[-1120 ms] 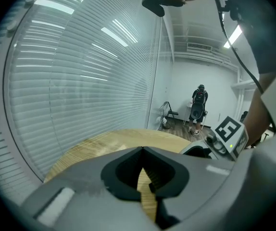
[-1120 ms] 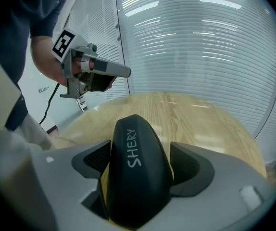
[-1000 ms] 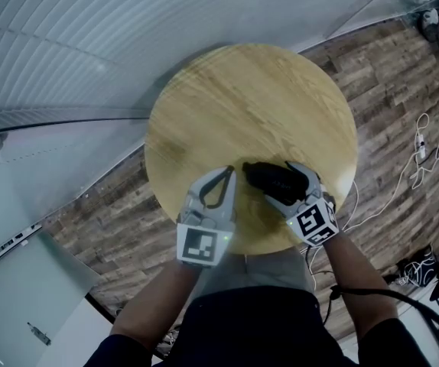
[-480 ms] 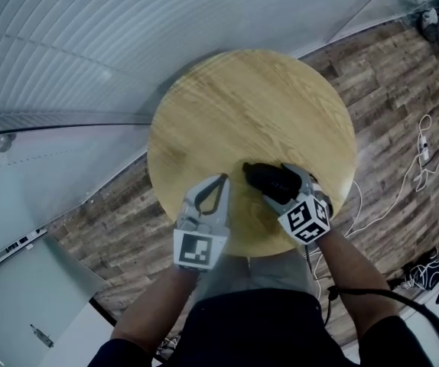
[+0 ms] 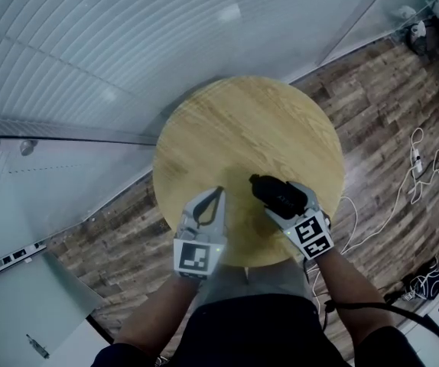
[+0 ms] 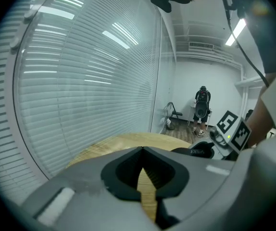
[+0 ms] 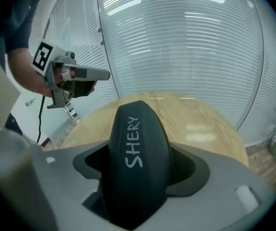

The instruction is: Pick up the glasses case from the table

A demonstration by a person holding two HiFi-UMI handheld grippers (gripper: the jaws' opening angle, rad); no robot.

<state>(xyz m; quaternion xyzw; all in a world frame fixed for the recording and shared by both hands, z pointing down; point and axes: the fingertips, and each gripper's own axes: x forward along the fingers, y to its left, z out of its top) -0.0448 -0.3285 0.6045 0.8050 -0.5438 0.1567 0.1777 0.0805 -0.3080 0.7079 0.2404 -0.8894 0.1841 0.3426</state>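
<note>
Right gripper (image 5: 281,199): over the near right part of the round wooden surface (image 5: 235,121), pointed forward and down. Forearm (image 5: 349,281) reaches in from lower right; marker cube (image 5: 312,234) sits just ahead of the wrist, tilted.

Right fingers (image 7: 224,196): spread wide, one on each long side of the black glasses case (image 5: 274,190), both pressing on it. They have just been closing, with the case between them. The case lies lengthwise along the gripper, its rounded far end sticking out past the fingertips, white lettering on top. Whether it clears the surface cannot be told.

Left gripper (image 5: 219,191): beside the right one, apart from the case, over the near edge of the surface, pointed forward and slightly down. Its fingers are brought together, tips meeting, nothing between them. Left forearm (image 5: 154,312) comes in from lower left, marker cube (image 5: 191,257) facing up.

Surroundings: plank floor (image 5: 372,90), wall of blinds behind glass (image 5: 89,52), white cables (image 5: 403,182) on the floor to the right.
</note>
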